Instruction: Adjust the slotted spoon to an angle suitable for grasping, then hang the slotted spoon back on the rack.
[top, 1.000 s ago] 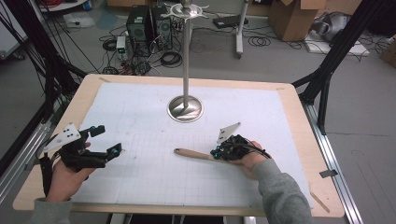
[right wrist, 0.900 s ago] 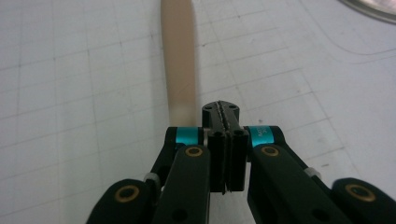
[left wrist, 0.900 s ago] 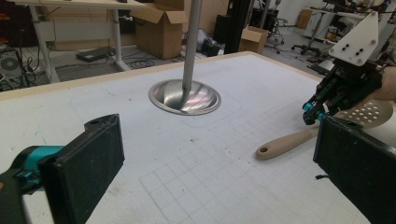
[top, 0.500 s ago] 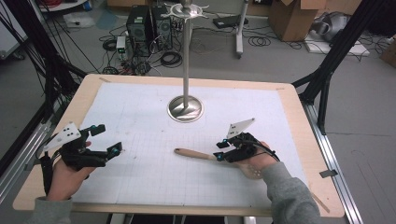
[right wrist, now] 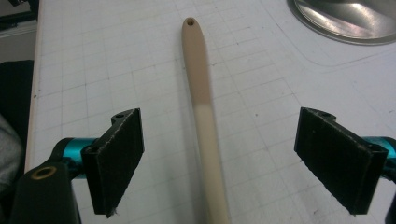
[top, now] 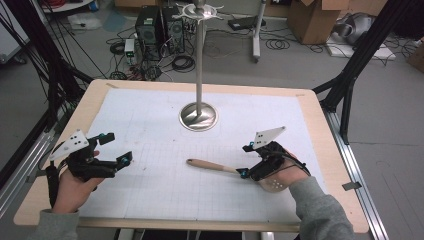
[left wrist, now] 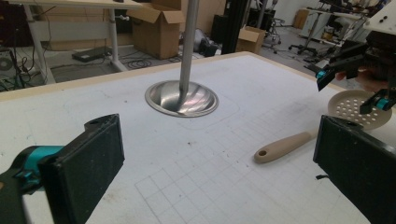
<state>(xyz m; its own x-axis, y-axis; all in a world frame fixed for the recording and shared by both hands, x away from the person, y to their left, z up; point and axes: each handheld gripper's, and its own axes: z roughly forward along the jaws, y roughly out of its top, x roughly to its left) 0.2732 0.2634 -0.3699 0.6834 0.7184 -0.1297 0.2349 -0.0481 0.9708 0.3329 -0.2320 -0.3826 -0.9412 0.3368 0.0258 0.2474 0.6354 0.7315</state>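
My right tool point(right wrist: 219, 163) stands wide open, holding nothing, astride the skimmer spoon's handle point(right wrist: 201, 93) lying flat on the tabletop point(top: 150, 130). Risk: the round handle may roll or pivot if one pad touches first.

The skimmer point(left wrist: 299, 142) is looking like matt beige plastic or wood, smooth handle, perforated head. The stand's base point(top: 198, 116) is gleaming as polished metal w/ a brushed pole. Gridded white paper mat point(top: 150, 185) is lying matt over a pale wood table point(top: 320, 125). Jaw pads are showing rough black foam, teal metal fittings.
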